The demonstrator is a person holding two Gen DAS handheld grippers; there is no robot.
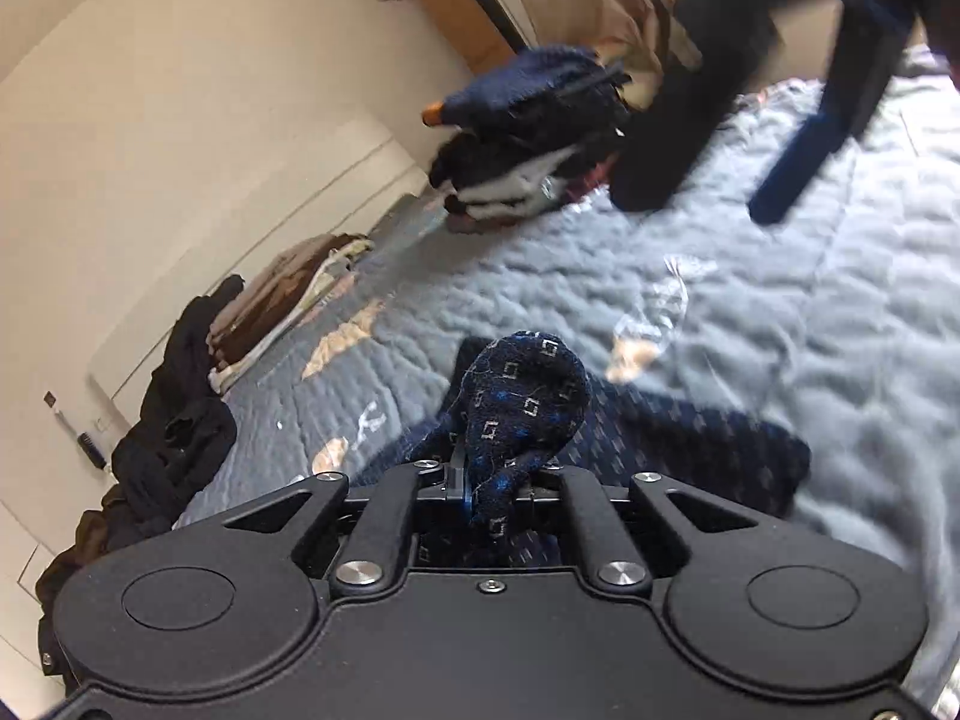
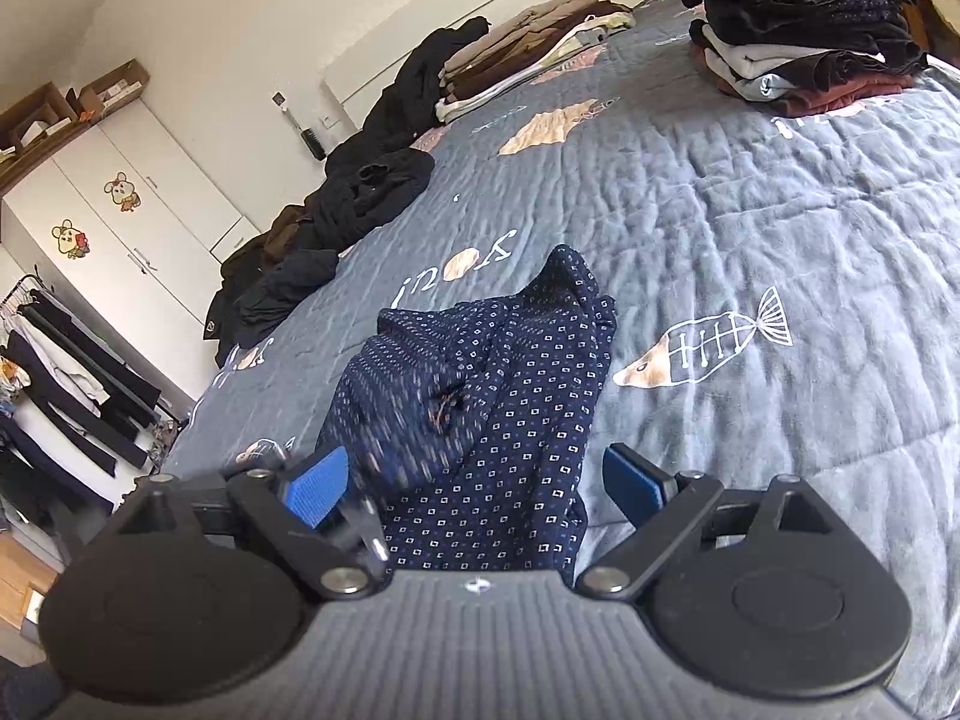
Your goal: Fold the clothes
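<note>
Wardrobe (image 2: 120, 204) shows only beside right gripper (image 2: 474, 480), open.

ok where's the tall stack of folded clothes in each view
Left wrist view: stack of folded clothes, upper centre, at the far end of the quilt.
Right wrist view: same stack, top right corner.
Shared landmark: the brown and cream folded pile along the bed's wall-side edge.

Matte black left gripper (image 1: 459, 483) housing, silver screws, round caps; right gripper (image 2: 480, 483) ribbed grey, with blue pads (image 2: 316, 489).
</note>
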